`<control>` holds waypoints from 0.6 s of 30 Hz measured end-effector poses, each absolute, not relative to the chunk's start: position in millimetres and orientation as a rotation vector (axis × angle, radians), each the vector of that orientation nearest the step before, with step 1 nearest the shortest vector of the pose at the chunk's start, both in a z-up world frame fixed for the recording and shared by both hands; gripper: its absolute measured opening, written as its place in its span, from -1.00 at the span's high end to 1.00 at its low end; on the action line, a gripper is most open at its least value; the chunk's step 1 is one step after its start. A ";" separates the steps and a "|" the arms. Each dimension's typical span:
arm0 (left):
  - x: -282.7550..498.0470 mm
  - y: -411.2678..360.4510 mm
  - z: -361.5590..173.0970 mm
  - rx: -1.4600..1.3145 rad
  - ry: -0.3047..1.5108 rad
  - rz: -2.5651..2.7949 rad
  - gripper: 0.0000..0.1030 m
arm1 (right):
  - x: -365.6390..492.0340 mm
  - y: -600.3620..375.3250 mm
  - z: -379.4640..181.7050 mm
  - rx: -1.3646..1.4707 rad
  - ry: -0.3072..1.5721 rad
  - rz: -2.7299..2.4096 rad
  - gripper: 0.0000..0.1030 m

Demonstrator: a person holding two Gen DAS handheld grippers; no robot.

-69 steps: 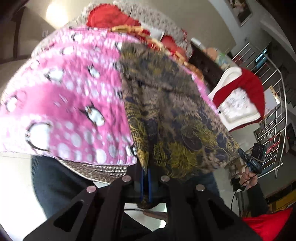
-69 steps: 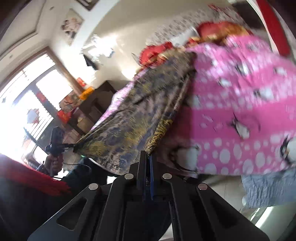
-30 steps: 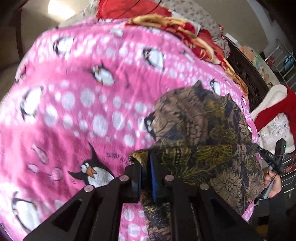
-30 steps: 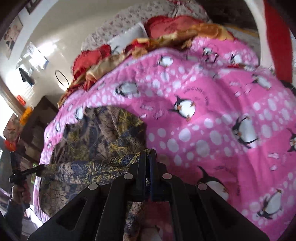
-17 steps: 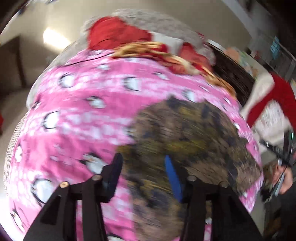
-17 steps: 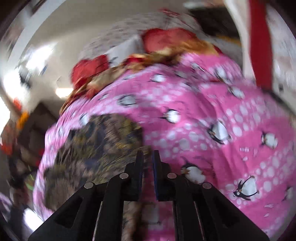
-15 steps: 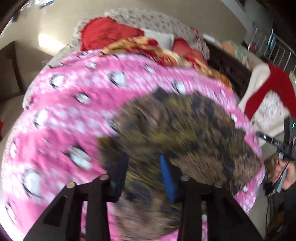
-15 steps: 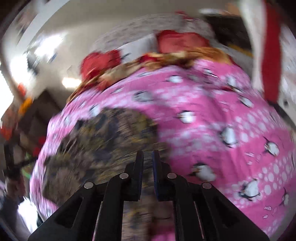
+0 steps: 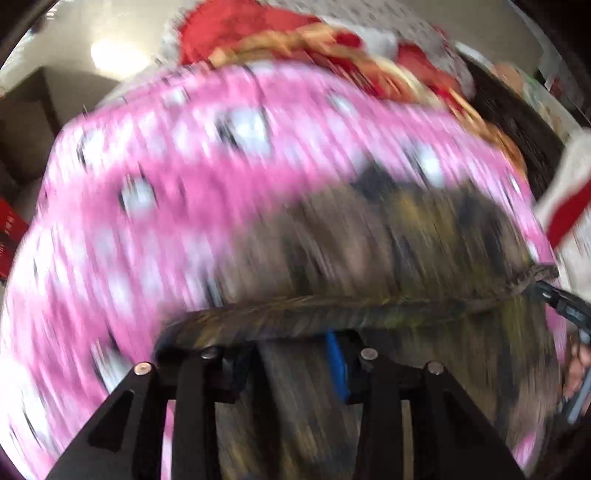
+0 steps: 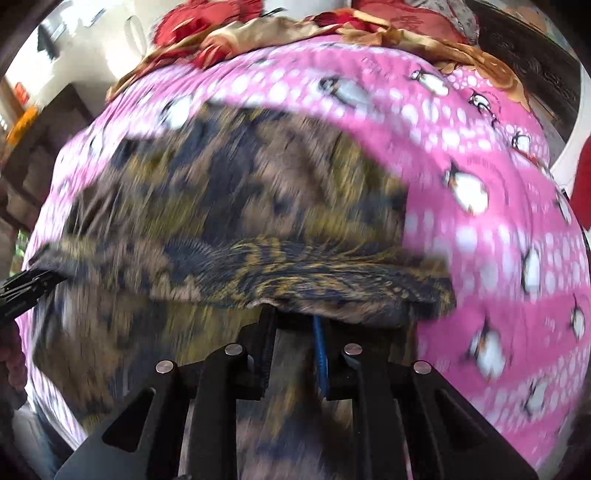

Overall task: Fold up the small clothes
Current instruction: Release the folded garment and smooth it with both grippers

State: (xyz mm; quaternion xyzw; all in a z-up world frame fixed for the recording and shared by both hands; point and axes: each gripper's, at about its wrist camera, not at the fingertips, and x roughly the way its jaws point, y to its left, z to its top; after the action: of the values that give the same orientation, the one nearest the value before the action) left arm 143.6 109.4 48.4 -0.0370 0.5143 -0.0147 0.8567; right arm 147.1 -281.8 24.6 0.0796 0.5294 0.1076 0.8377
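Note:
A dark garment with brown, navy and yellow print [image 9: 406, 251] lies on a pink penguin blanket [image 9: 155, 192], folded over itself, with a fold edge running across in front of both grippers. My left gripper [image 9: 291, 350] is open over the garment's near left part, its jaws apart with cloth below them. My right gripper [image 10: 291, 332] is open over the garment [image 10: 236, 192] near its right edge, beside the pink blanket [image 10: 498, 177]. Both views are motion blurred. The other gripper's tip shows at each view's edge.
Red and gold bedding [image 10: 258, 26] is piled at the far end of the bed. A dark wooden headboard or cabinet [image 9: 517, 122] stands at the right. A white and red chair [image 9: 565, 206] stands beside the bed.
Both grippers held the garment shut and carried it onto the blanket. They have since opened and let go, and both now sit lower over the folded cloth.

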 end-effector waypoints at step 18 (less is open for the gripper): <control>123.7 72.1 11.0 -0.045 0.893 0.021 -0.12 | 132.9 -274.3 0.7 0.151 0.863 0.068 0.43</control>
State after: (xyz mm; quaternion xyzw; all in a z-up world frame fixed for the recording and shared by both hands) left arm 123.7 72.1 11.0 -0.0219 0.4319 0.0100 0.9016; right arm 132.9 -274.3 0.7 0.0733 0.4178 0.0328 0.9050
